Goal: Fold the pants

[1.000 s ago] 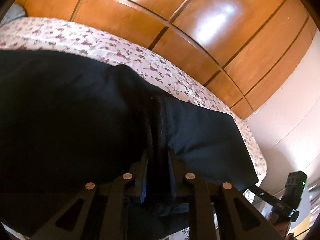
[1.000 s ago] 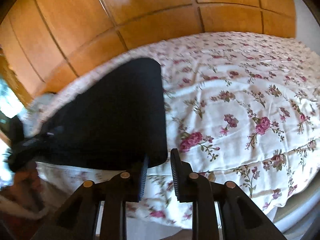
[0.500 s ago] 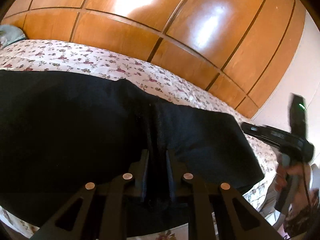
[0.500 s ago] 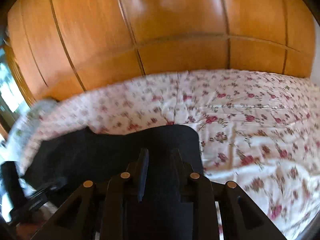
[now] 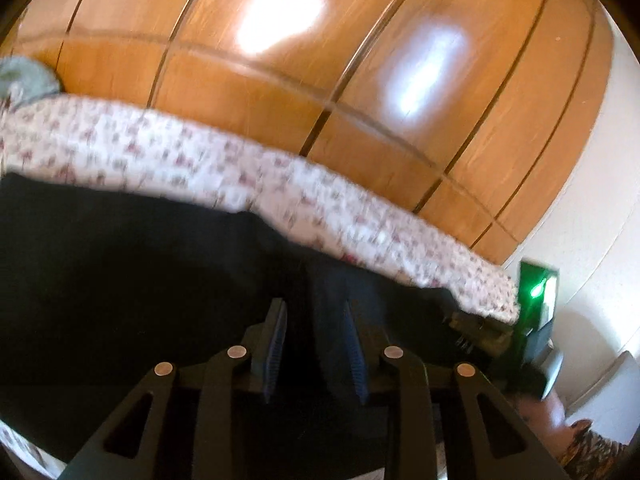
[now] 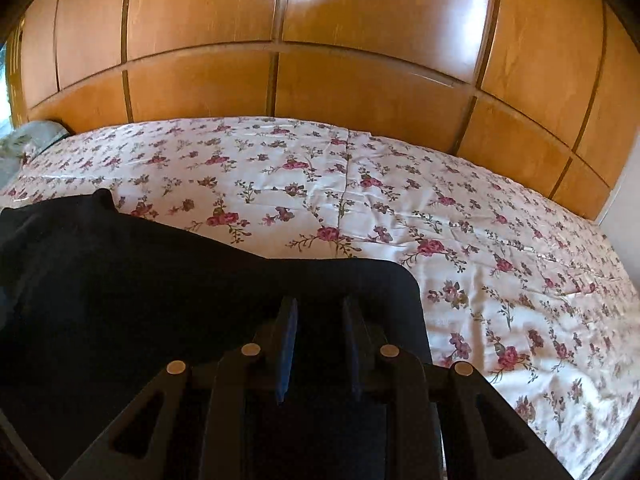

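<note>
Black pants [image 5: 120, 280] lie spread across the near part of a flowered bedspread [image 5: 160, 148]. My left gripper [image 5: 314, 304] hangs over their near edge. Its jaws are opening, and the dark cloth lies loose in the gap between them, not pinched. In the right wrist view the pants [image 6: 140, 300] fill the lower left and end in a rounded corner. My right gripper [image 6: 319, 300] sits on that corner with its jaws a narrow gap apart. Black cloth lies under and between them, and I see no pinch.
The bedspread [image 6: 440, 220] runs on to the right and far side of the pants. Glossy wooden wardrobe doors [image 6: 360, 60] stand behind the bed. A grey pillow [image 6: 36, 132] lies at the far left. A hand [image 5: 540, 412] shows at the left wrist view's right edge.
The left jaws have widened and the ridge of cloth they pinched lies loose. The left gripper has risen. The right gripper has swung from the bare bedspread onto the pants' corner.
</note>
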Demonstrator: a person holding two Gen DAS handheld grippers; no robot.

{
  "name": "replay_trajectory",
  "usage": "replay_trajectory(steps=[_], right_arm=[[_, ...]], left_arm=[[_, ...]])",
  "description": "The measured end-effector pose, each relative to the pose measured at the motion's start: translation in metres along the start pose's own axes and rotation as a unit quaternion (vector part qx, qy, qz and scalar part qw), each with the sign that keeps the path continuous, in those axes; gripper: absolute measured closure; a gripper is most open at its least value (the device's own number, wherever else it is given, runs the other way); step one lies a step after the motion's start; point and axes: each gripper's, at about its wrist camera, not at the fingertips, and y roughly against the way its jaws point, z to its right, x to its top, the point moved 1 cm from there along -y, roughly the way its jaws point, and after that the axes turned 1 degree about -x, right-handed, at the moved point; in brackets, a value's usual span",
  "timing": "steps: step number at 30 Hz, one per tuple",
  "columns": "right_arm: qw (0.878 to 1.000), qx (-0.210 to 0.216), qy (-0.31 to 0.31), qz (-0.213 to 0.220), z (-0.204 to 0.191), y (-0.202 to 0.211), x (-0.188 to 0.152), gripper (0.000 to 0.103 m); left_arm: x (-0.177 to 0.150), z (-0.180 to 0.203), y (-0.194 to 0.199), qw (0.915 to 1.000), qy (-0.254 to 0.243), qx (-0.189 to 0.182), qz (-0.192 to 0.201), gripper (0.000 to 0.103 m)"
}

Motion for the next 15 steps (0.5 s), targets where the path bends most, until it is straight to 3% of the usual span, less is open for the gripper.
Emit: replay_trajectory(steps=[5, 8, 11, 15], right_arm=[[1.0, -0.01, 0.007, 0.006, -0.003, -0.001, -0.001, 0.08], [1.0, -0.006, 0.003, 0.008, -0.001, 0.0, -0.001, 0.08], [1.0, -0.001, 0.001, 0.007, 0.001, 0.0, -0.001, 0.08], [1.0, 0.0, -0.002, 0.01, -0.001, 0.0, -0.002, 0.08]], left_arm=[[0.007, 0.027, -0.017, 0.9984, -0.05, -0.02, -0.02, 0.072], [-0.001, 0.037, -0.044, 0.9948, -0.087, 0.003, -0.054, 0.072], [-0.008, 0.024, -0.076, 0.9902, -0.088, 0.056, -0.092, 0.079], [-0.013, 0.015, -0.072, 0.9911, -0.095, 0.049, -0.08, 0.082]])
